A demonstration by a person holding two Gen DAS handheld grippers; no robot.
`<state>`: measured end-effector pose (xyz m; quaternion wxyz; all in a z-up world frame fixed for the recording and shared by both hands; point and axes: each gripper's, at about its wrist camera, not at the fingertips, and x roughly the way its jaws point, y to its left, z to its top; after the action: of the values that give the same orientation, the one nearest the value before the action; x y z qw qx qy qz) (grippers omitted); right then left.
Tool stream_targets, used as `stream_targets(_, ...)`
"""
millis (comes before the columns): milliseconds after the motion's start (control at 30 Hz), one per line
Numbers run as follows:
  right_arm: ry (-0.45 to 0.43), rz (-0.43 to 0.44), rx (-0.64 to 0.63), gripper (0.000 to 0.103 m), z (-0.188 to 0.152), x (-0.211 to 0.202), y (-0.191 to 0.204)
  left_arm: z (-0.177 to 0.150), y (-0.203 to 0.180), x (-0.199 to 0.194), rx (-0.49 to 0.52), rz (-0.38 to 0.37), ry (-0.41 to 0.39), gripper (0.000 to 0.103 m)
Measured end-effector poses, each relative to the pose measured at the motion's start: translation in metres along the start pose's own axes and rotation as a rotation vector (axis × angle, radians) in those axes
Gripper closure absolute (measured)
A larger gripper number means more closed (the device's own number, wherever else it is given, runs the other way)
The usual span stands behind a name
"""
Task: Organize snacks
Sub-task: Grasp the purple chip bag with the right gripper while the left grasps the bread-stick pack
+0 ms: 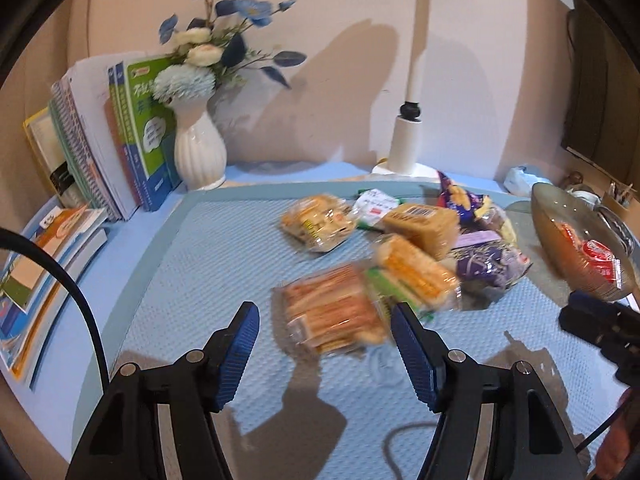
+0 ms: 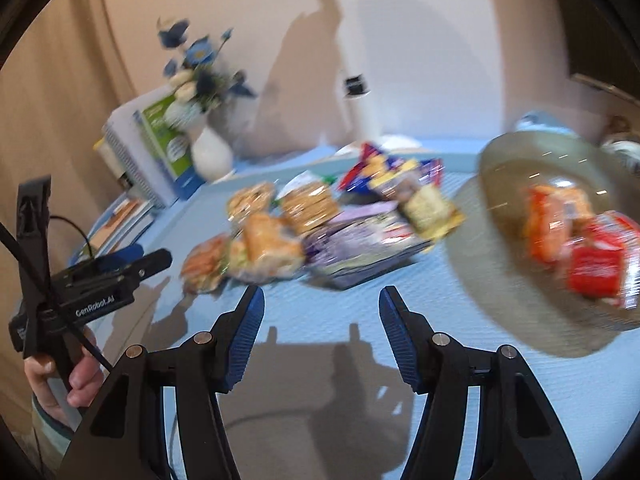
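Over at the right of the blue mat (image 1: 208, 264), a shallow glass bowl (image 2: 520, 168) holds an orange-wrapped snack (image 2: 556, 216) and a red packet (image 2: 596, 270). Loose snack packs (image 1: 400, 248) lie heaped on the mat beside the bowl, outside it. Both grippers hover above the mat with nothing between their pads: the left gripper (image 1: 325, 334) has its jaws apart near a blurred orange pack (image 1: 336, 312), and the right gripper (image 2: 321, 320) stands apart too. A white vase (image 1: 200, 148) holds blue and white flowers (image 1: 216, 40).
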<state>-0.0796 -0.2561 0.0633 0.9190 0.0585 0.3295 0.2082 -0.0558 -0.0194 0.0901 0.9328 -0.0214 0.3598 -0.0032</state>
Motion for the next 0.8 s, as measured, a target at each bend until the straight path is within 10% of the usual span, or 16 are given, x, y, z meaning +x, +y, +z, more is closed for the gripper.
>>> stream_targets(800, 0.048, 0.003, 0.032, 0.043, -0.011, 0.033, -0.008, -0.023, 0.046, 0.053, -0.141, -0.095, 0.128, 0.014)
